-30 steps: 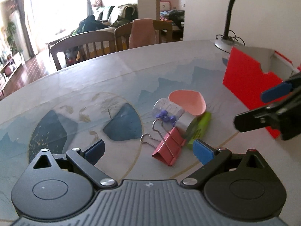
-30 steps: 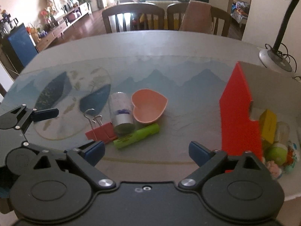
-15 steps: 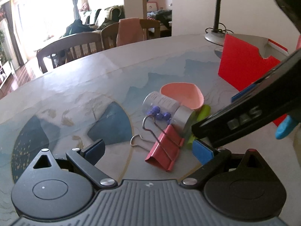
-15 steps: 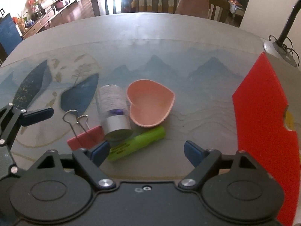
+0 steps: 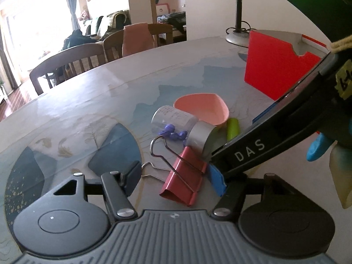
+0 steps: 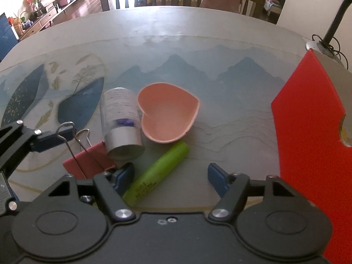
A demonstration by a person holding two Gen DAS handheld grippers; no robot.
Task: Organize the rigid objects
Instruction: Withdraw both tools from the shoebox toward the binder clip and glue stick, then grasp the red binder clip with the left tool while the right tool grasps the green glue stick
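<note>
While the left tongs (image 5: 176,176) lie low over the surface (image 5: 92,101), their blue pads have just been closing around a red metal binder clip (image 5: 183,179); the right pad looks against the clip's edge, the left pad stands clear beside a wire handle, so the clip is not yet pinched. Just behind the clip lies a clear plastic vial (image 5: 176,124) on its side, with a silver cap, a printed label and purple pushpins inside. A glossy pink heart-shaped dish (image 5: 203,109) touches the vial, and a lime-green highlighter (image 5: 232,128) peeks out beside it. A red cardboard box (image 5: 277,70) stands upright further back.

From the right wrist, the right tongs (image 6: 171,176) have also been closing, yet stand apart, straddling the near end of the highlighter (image 6: 157,177) without pressing it. The left pad sits just under the vial's (image 6: 121,123) cap. The dish (image 6: 168,115) rests open side up beyond, smooth and shallow. The clip (image 6: 88,161) lies left of the vial, wire handles splayed. The surface (image 6: 176,44) wears a printed mountain scene under a glossy sheet.
</note>
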